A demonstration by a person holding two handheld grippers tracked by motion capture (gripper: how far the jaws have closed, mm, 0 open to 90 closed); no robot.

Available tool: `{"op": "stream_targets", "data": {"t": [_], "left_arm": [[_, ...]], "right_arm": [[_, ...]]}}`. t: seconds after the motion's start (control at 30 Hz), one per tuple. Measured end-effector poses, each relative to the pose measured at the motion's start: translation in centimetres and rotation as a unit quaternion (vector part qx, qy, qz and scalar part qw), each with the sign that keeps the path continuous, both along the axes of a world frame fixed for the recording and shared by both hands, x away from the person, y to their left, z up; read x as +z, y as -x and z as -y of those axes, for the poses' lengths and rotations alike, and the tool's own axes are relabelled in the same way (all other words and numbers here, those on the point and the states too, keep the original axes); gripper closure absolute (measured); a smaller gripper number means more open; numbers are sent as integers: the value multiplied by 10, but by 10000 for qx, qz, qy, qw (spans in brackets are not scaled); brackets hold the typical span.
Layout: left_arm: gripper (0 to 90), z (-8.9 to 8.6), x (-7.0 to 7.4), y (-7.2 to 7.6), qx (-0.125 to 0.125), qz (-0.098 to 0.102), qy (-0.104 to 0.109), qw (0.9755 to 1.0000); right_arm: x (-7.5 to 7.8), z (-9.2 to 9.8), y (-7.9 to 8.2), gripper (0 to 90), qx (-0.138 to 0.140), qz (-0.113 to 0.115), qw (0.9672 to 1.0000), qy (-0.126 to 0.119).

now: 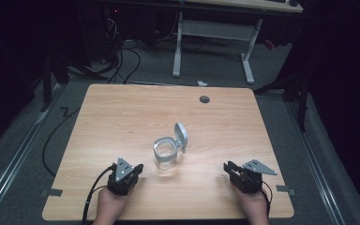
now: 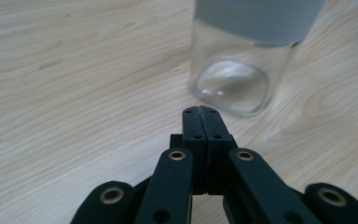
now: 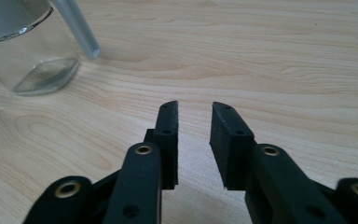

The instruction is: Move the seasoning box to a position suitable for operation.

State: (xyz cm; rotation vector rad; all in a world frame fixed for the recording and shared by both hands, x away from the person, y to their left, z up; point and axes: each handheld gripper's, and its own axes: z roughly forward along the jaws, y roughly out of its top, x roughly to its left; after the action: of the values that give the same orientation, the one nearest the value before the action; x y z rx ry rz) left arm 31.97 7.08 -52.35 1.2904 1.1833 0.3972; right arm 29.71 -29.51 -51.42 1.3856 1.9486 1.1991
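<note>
Jar at frame centre, lid flipped up, already open. Left gripper, lower left, clenched empty; right gripper, lower right, slightly parted, holding nothing. Closing apparently remains.

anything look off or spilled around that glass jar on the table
Nothing spilled or broken. The glass jar stands upright mid-table and looks empty, its hinged grey lid flipped open and standing up at the far right of the rim. The wooden table around it looks dry.
</note>
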Motion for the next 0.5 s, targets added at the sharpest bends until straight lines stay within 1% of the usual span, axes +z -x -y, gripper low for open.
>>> {"op": "stream_targets", "data": {"t": [0.03,0.07,0.1,0.23,0.4,0.5], "left_arm": [[900,4,0,-1,-14,2,0,10000],[900,13,-1,-3,-37,-8,14,10000],[900,16,-1,-5,-13,0,6,10000],[900,23,1,-10,36,18,60,10000],[900,31,4,-13,-45,11,41,10000],[900,35,6,-12,-101,-13,88,9999]], "right_arm": [[0,0,0,745,15,5,10000,-2],[-1,0,0,745,21,-16,10000,15],[-1,0,0,745,27,-30,10000,23],[-2,-1,-1,743,61,-25,10000,42],[-2,-3,0,740,63,-20,10000,61],[-2,-3,0,740,67,-18,10000,64]]}}
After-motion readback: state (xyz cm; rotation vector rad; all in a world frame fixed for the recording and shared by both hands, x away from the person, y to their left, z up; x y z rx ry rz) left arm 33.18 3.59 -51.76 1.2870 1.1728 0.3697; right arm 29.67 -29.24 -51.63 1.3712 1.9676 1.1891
